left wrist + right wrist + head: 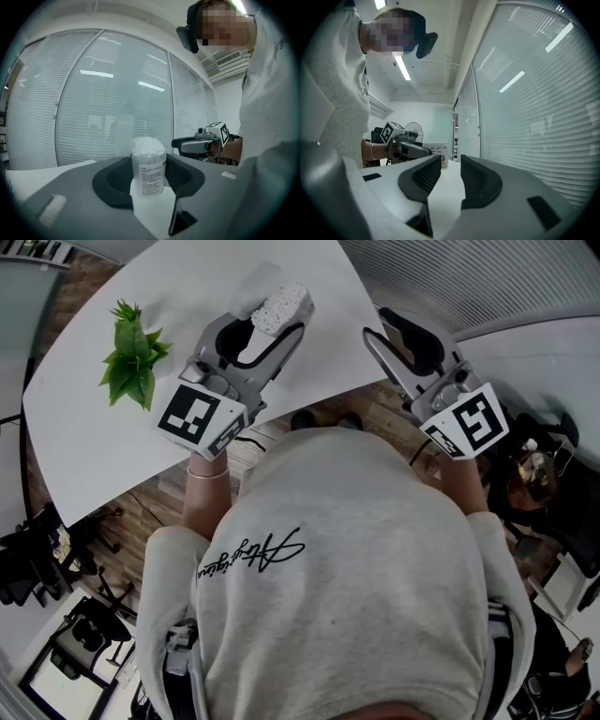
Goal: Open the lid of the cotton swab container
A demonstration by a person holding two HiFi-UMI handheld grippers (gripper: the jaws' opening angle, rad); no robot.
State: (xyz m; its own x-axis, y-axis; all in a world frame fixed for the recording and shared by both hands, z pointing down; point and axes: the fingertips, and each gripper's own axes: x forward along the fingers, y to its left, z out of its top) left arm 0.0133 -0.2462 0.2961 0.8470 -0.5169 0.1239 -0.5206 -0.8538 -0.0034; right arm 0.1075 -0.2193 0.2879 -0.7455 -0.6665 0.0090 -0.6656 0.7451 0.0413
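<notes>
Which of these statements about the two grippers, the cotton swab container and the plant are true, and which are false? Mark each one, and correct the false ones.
1. The left gripper is shut on the cotton swab container. True.
2. A green plant stands on the white table. True.
3. The right gripper holds the plant. False: its jaws stand apart with nothing between them.
4. In the head view the plant is on the right gripper's side. False: it stands to the left of the left gripper, far from the right one.
</notes>
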